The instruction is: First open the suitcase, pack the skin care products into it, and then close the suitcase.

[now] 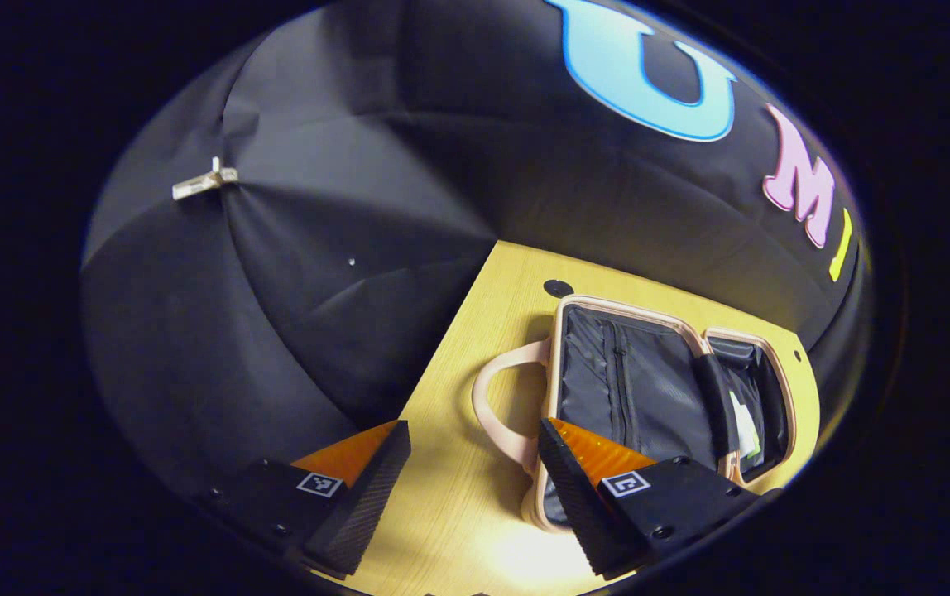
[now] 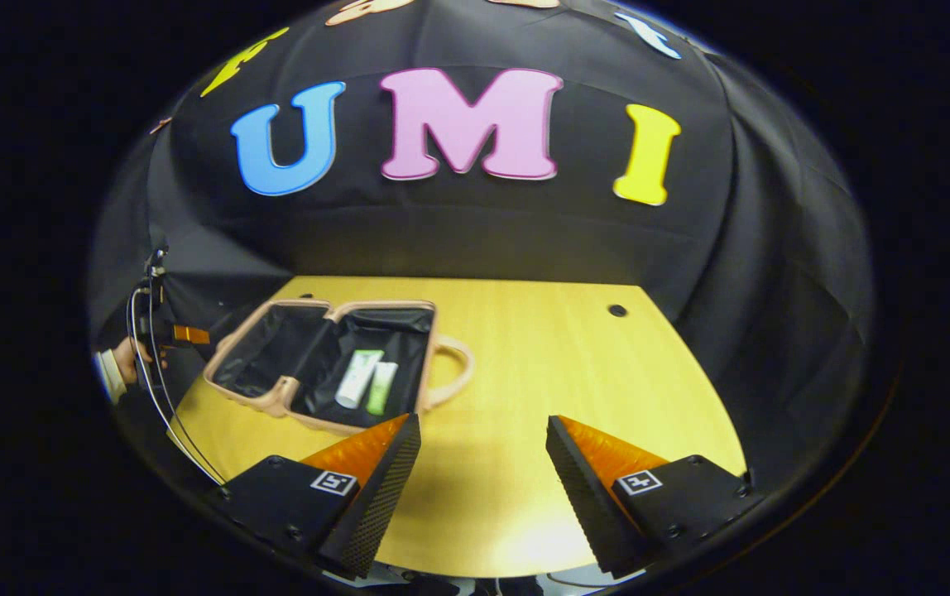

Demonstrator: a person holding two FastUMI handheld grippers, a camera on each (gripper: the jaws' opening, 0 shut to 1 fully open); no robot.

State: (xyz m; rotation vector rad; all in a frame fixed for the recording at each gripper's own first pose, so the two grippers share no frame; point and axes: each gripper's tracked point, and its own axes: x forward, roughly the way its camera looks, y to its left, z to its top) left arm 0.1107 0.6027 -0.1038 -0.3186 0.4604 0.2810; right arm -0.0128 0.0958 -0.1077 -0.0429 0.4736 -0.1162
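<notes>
Both my tongs are spread wide right now and holding nothing. My left tongs hang over the wooden worktop with the gap between the fingers sitting on bare wood, and one finger overlaps the near corner of the suitcase in the left gripper view, though I can't tell if it's actually touching. My right tongs are also wide apart, over an open stretch of worktop, well apart from the suitcase. The suitcase is lying open flat, both halves showing the dark lining, pink rim and handle sticking out to the side. The right gripper view gives me the clear look inside: a white tube and a green tube lying side by side in the half nearer the handle. From the left gripper view I mostly see the zipped lining panel, with just a sliver of the tubes behind the divider. The right gripper view also catches a hand far off at the left edge, beside the suitcase, with cables trailing down.
</notes>
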